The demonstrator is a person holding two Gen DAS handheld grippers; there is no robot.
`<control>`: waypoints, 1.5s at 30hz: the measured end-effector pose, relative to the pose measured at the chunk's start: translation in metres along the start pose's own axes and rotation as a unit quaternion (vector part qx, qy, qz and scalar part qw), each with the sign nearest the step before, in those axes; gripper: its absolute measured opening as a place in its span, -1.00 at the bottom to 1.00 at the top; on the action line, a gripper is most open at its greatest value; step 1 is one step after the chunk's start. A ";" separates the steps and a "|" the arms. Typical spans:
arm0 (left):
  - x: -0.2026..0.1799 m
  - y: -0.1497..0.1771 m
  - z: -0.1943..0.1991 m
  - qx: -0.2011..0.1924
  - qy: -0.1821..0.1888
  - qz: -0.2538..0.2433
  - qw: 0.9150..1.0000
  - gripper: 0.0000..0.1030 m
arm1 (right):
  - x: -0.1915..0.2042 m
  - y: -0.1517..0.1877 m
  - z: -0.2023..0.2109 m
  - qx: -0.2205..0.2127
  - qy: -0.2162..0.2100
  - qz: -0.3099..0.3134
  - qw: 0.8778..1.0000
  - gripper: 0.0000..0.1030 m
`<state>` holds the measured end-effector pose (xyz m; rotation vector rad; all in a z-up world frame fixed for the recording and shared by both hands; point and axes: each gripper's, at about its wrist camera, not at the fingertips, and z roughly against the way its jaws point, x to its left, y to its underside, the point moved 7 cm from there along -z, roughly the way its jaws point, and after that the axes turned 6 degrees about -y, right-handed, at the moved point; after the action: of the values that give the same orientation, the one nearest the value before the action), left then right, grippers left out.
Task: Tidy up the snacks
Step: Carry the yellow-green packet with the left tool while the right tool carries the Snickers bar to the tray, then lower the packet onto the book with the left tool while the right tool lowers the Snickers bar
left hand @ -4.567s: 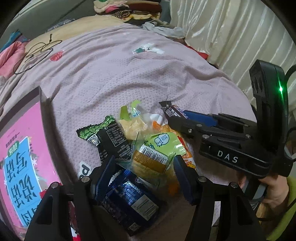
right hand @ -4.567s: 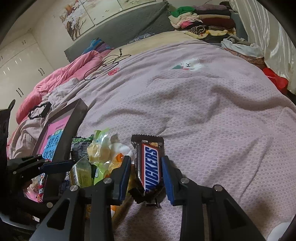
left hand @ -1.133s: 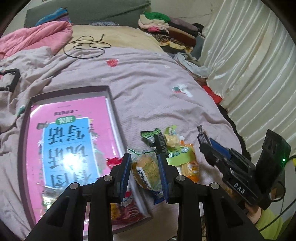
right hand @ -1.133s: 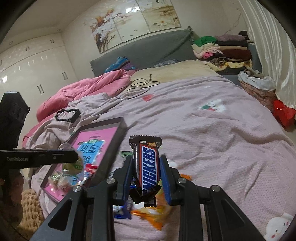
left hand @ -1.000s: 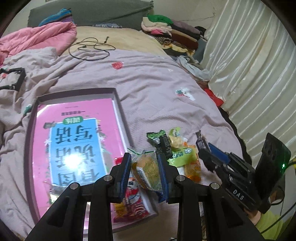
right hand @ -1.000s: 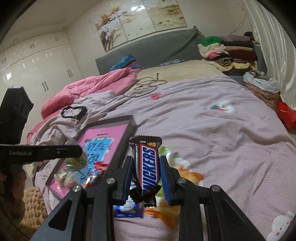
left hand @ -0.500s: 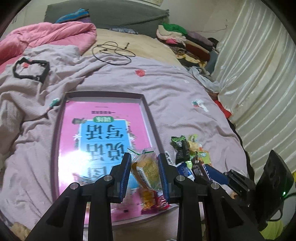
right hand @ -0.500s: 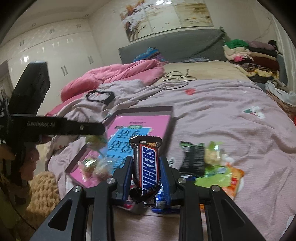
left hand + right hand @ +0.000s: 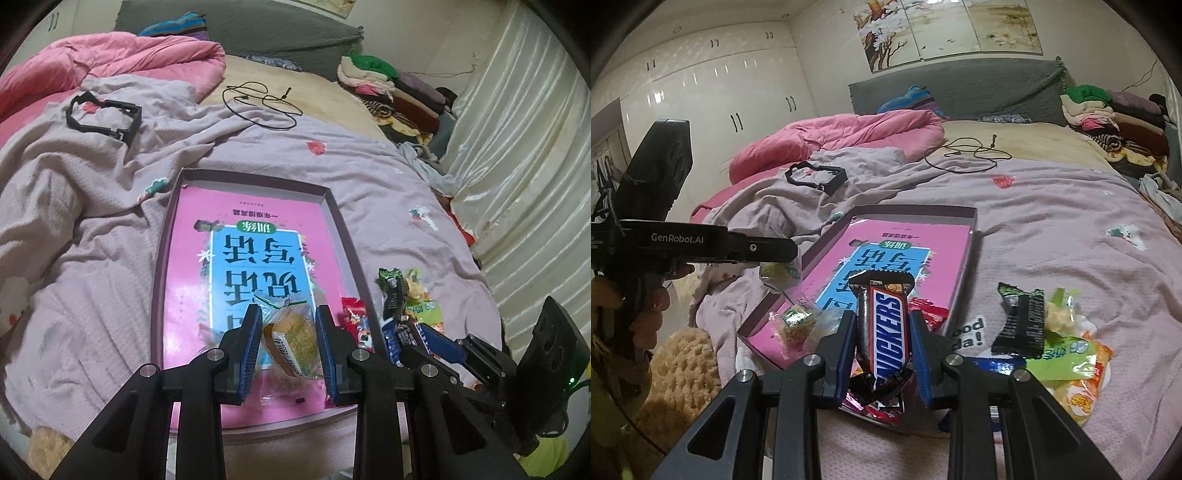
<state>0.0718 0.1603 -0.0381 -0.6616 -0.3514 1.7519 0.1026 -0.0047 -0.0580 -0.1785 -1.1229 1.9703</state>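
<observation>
Two grips: my left gripper (image 9: 289,345) fingers pinch a clear-wrapped yellow cake (image 9: 293,341) over the shallow purple-rimmed pink tray (image 9: 343,221); my right gripper (image 9: 884,345) fingers clamp a brown Snickers bar (image 9: 884,325). Loose snack packets (image 9: 1067,354) lie beside the tray on the mauve textured bedspread (image 9: 1052,229), white wardrobes (image 9: 713,96) behind.
</observation>
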 end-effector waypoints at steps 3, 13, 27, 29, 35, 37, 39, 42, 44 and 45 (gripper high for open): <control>0.002 0.004 0.000 0.003 -0.002 -0.001 1.000 -0.41 | 0.002 -0.001 -0.002 0.002 -0.001 0.004 1.000 -0.43; -0.001 0.020 -0.007 0.018 -0.020 -0.019 0.999 -0.41 | 0.005 -0.001 -0.005 0.003 0.003 0.007 1.000 -0.43; -0.006 0.036 -0.023 0.043 -0.017 -0.023 0.999 -0.41 | 0.013 0.002 -0.022 0.019 0.000 0.018 1.000 -0.43; -0.005 0.038 -0.025 0.046 -0.018 -0.022 0.999 -0.41 | 0.016 0.003 -0.027 0.024 0.000 0.023 0.999 -0.43; -0.003 0.041 -0.031 0.055 -0.020 -0.023 0.998 -0.41 | 0.021 0.005 -0.040 0.035 0.001 0.035 0.999 -0.43; -0.001 0.042 -0.033 0.058 -0.022 -0.022 0.998 -0.41 | 0.023 0.005 -0.045 0.038 0.001 0.039 0.999 -0.43; 0.000 0.043 -0.034 0.060 -0.024 -0.022 0.998 -0.41 | 0.025 0.006 -0.050 0.043 0.002 0.045 0.998 -0.43; 0.003 0.044 -0.036 0.064 -0.026 -0.020 0.997 -0.41 | 0.026 0.007 -0.057 0.049 0.004 0.043 0.998 -0.43; 0.004 0.045 -0.037 0.066 -0.026 -0.018 0.997 -0.41 | 0.026 0.009 -0.060 0.051 0.005 0.044 0.998 -0.43; 0.005 0.045 -0.038 0.066 -0.025 -0.017 0.997 -0.41 | 0.026 0.009 -0.062 0.052 0.005 0.046 0.998 -0.43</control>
<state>0.0585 0.1484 -0.0941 -0.5142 -0.2767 1.7460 0.1106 0.0515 -0.0945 -0.1876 -1.0181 2.1018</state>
